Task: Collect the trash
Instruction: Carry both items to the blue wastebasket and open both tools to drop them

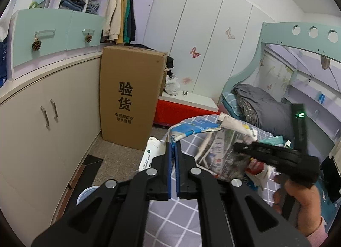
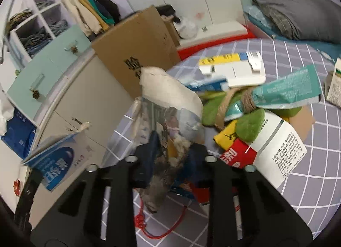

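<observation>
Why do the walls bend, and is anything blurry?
Both views: wide lens, so the wardrobe and cupboard curve, with dark corners. Left view is sharp apart from the smeared right tool. Right view is softer; the crumpled bag is blurred.

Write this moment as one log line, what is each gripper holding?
left gripper: shut on blue-and-white carton | right gripper: shut on crumpled printed bag | pile on checked sheet

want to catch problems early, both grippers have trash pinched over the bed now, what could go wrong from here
1. The left gripper pinches only a torn corner of the blue-and-white carton; that corner may tear off or slip.
2. The right gripper is shut on a crumpled printed bag that stands loose above it and could snag the pile when lifted.
3. A red cord lies under the right gripper and might get dragged along.
</observation>
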Available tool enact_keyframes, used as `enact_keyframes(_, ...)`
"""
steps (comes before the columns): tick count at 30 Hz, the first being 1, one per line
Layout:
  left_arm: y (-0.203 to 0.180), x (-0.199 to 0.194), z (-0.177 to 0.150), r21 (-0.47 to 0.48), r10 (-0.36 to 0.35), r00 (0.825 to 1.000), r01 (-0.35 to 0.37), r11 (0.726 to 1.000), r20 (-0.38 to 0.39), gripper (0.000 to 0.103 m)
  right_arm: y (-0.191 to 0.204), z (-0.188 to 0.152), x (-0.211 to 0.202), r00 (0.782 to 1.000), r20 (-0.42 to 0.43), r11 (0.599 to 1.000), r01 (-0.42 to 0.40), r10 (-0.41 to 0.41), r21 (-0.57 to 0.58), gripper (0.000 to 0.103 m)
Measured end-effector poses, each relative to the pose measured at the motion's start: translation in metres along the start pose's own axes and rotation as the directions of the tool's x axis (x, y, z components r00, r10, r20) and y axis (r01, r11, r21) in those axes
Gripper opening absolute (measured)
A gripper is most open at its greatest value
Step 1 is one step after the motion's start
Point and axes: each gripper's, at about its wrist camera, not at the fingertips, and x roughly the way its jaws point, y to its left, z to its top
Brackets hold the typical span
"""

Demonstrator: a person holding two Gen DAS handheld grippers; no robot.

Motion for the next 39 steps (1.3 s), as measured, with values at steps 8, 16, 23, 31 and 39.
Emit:
enact_keyframes(8,0.038,-0.002,0.002,-0.047,0.037,0.999,-0.037,0.998,-0.011,0.003,0.06,-0.006,-0.033,0.991,0.128,0.985,-0.024,0.047,-0.174,0.007)
enact_keyframes(16,0.087,-0.012,0.002,-0.121,0.077,0.997,-0.078,0.99,-0.01,0.003,0.145,-0.024,-0.031,0.981,0.092,0.933,-0.134,0.173,-0.333,0.007)
enact_keyframes(23,0.164,0.012,-0.026,-0.156,0.229,0.964,-0.248,0.956,-0.132,0.003,0.225,-0.083,0.06,0.978,-0.12,0.874,-0.204,0.168,-0.442,0.007)
enact_keyframes(31,0.233,0.072,-0.07,-0.183,0.297,0.902,-0.364,0.913,-0.313,0.003,0.246,-0.145,0.174,0.949,-0.312,0.882,-0.185,0.046,-0.433,0.007)
enact_keyframes(39,0.27,0.131,-0.089,-0.263,0.223,0.877,-0.355,0.897,-0.425,0.022,0.24,-0.153,0.229,0.934,-0.358,0.899,-0.143,-0.016,-0.414,0.007)
